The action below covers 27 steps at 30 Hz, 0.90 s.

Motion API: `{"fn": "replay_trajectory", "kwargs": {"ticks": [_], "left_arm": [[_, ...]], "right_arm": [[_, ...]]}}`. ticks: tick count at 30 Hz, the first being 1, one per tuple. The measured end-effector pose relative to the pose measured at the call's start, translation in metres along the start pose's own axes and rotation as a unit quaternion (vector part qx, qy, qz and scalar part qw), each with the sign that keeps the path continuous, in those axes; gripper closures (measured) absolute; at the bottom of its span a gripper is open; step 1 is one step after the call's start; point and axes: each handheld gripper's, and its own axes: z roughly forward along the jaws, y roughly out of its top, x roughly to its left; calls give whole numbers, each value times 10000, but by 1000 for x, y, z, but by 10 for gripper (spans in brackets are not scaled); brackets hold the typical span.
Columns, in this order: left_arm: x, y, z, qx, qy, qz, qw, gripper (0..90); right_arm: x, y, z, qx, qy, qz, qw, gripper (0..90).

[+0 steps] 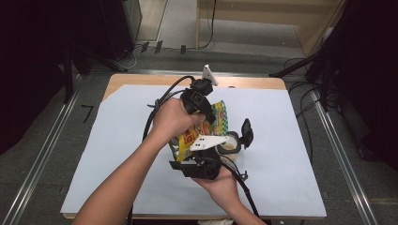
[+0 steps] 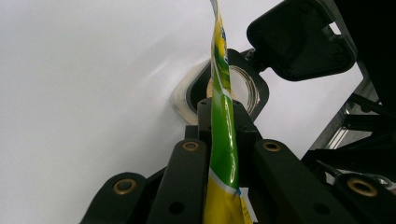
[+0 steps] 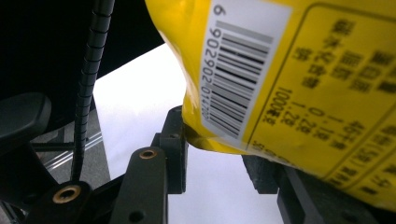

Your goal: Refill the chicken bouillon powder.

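A yellow and green snack bag [image 1: 217, 123] hangs above the white table sheet between my two grippers. My left gripper [image 1: 205, 115] comes down from above and is shut on the bag's thin green top edge [image 2: 222, 116], which runs up between its jaws. My right gripper [image 1: 199, 161] sits below the bag. In the right gripper view the bag's yellow bottom corner with a barcode [image 3: 233, 88] dips between the jaws of that gripper [image 3: 215, 151], which stand apart with white sheet showing between them.
A round container [image 1: 230, 144] [image 2: 254, 91] with its black hinged lid [image 1: 246, 132] [image 2: 299, 37] flipped open stands on the white sheet [image 1: 117, 140] just right of the bag. Cables trail from both grippers. Metal rails frame the table.
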Motion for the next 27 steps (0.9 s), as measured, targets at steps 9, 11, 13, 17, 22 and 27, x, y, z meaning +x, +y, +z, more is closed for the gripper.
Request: {"fn": "replay_trajectory", "kwargs": {"ticks": [9, 11, 13, 17, 22, 27], "left_arm": [[0, 0, 0, 7, 2, 8, 10000, 873], [0, 0, 0, 1, 0, -7, 10000, 872], [0, 1, 0, 0, 0, -13, 10000, 873], [-2, 3, 0, 32, 25, 24, 10000, 872], [-3, 4, 1, 74, 27, 44, 10000, 872], [-4, 5, 1, 71, 28, 27, 10000, 872]], "right_arm": [[0, 0, 0, 13, 0, -8, 10000, 656], [0, 0, 0, 15, 3, -7, 10000, 656], [0, 0, -1, 21, 9, 5, 10000, 656], [-1, 1, -2, -31, 12, 22, 10000, 656], [-2, 0, -4, -16, 15, 42, 10000, 656], [-2, 0, -4, -25, 23, 69, 10000, 655]]}}
